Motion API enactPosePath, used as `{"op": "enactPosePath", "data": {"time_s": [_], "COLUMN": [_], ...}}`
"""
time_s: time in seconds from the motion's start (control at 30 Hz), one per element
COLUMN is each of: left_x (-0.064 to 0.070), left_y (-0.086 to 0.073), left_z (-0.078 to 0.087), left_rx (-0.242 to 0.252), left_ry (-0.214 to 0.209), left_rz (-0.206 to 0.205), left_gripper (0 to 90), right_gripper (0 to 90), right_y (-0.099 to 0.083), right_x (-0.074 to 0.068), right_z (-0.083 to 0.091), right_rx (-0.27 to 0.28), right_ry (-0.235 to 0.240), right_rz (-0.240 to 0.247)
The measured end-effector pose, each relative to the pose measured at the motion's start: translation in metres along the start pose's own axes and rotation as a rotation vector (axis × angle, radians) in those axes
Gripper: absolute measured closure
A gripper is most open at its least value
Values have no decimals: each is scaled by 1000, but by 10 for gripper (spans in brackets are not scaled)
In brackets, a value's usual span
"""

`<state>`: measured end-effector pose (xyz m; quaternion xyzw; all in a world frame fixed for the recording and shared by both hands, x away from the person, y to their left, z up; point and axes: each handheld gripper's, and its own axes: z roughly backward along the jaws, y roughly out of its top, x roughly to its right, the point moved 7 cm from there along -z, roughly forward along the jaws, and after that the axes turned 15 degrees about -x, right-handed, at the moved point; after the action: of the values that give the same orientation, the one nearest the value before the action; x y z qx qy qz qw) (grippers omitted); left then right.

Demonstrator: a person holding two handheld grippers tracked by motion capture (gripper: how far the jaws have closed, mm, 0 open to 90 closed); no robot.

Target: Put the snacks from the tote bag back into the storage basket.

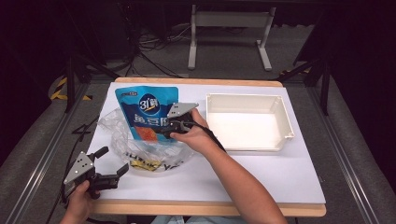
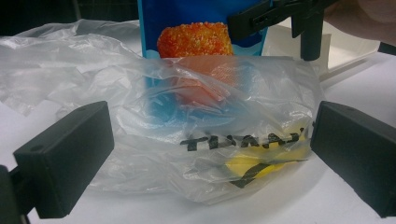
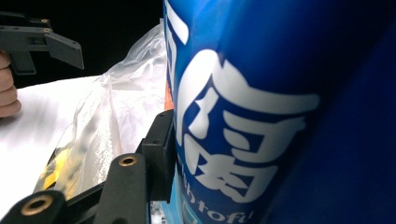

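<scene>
Left gripper (image 1: 113, 161) sits at the near left of the table (image 1: 289, 182), held low in the person's left hand (image 1: 79, 198). Jaws wide apart, nothing between them. In the left gripper view, its two black pads frame the near end of the clear plastic bag (image 2: 210, 154); bag lies just ahead of the pads, not touching either. Black lettering and a yellow patch on the bag sit between the pads, closer to the right one.

Beyond the left jaws: blue snack pouch (image 1: 147, 112) stands with its lower part down inside the bag's mouth, upper part sticking out. Orange food picture on the pouch shows through the film straight ahead of the left jaws.

Right gripper (image 1: 167, 128) is clamped on the pouch's right edge, about mid height, right hand (image 1: 196, 135) behind it. In the right gripper view, one black pad (image 3: 161, 154) presses flat against the blue face with white characters; the other jaw is hidden behind the pouch. Bag film hangs off to the left of that pad, touching the pouch side.

Farther off, to the right of the right gripper and apart from it: white tray (image 1: 282, 119), open side up. Past the table edge, a white metal frame (image 1: 229, 21) on the floor.
</scene>
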<state>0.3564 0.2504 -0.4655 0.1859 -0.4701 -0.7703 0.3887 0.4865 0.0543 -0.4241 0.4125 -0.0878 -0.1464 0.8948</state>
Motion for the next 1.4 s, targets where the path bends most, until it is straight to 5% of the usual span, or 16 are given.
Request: {"op": "enactPosePath", "data": {"time_s": [0.27, 0.73, 1.4], "left_x": [0, -1, 0], "left_y": [0, 1, 1], "left_z": [0, 0, 0], "left_rx": [8, 11, 12], "left_ry": [0, -3, -2], "left_rz": [2, 5, 1], "left_gripper": [2, 1, 2], "right_gripper": [523, 562, 567], "right_y": [1, 8, 54], "right_x": [0, -6, -20], "right_z": [0, 2, 52], "right_rx": [-13, -17, 41], "right_ry": [-12, -30, -21], "right_rz": [-33, -23, 52]}}
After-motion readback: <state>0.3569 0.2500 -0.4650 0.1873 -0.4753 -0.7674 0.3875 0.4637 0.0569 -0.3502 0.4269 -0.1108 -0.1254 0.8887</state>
